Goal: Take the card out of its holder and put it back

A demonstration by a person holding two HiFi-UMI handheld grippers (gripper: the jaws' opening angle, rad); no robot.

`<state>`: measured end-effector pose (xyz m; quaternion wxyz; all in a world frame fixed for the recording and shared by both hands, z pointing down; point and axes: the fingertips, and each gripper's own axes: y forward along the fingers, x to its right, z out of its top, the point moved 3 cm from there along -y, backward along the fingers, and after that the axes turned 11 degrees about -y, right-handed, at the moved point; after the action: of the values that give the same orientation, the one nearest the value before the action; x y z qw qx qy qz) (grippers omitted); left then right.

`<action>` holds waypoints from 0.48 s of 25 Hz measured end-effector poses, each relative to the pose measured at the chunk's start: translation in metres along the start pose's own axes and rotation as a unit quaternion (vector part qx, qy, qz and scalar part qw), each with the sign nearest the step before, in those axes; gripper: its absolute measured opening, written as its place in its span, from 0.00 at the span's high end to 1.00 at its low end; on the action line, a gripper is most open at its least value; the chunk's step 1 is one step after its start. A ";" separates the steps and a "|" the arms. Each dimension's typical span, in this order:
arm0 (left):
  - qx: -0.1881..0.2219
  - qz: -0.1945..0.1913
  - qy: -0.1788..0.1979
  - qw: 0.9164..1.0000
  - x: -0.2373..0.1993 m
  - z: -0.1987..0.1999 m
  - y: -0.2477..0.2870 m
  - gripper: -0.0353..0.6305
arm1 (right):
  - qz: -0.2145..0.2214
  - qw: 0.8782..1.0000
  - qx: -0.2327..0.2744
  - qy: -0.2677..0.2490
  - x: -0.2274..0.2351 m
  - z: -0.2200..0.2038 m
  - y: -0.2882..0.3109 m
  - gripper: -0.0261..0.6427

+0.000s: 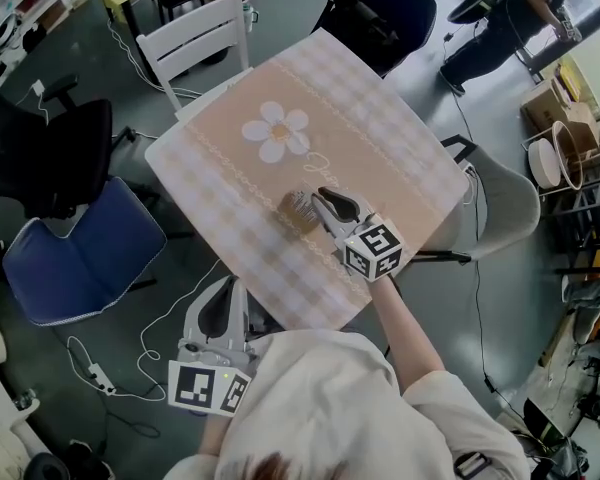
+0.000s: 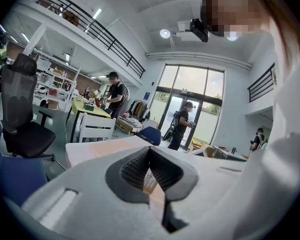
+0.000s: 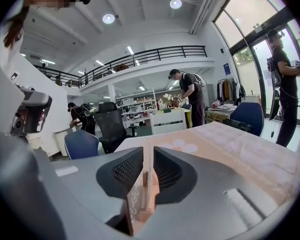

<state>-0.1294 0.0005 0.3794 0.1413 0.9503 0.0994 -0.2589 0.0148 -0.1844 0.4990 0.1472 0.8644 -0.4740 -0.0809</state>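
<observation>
At 7 o'clock, off the tabletop's (image 1: 380, 148) near edge, the left tool (image 2: 149, 153) is clenched on nothing, while near the middle the right tool (image 3: 149, 156), reaching in from 5 o'clock, is released, pads apart on either side of the card (image 3: 149, 176) standing in its holder (image 1: 300, 211).

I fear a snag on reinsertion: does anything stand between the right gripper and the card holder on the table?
Nothing visible does. The right gripper is at the card holder, and the card stands upright between its parted jaws; only bare tablecloth lies around them.
</observation>
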 end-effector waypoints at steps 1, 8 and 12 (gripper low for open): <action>0.000 -0.001 0.001 1.000 0.000 0.000 0.000 0.95 | -0.002 1.000 0.004 -0.001 0.001 0.003 -0.001 0.87; -0.001 -0.021 0.009 1.000 0.009 0.000 0.003 0.95 | -0.031 0.998 0.057 -0.003 0.009 0.039 -0.025 0.90; -0.001 -0.038 0.017 0.999 0.016 0.000 0.005 0.95 | -0.058 0.993 0.099 -0.007 0.010 0.066 -0.056 0.96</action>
<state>-0.1142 -0.0029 0.3717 0.1310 0.9499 0.1382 -0.2477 0.0459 -0.1763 0.4183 0.0528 0.9003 -0.4294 -0.0480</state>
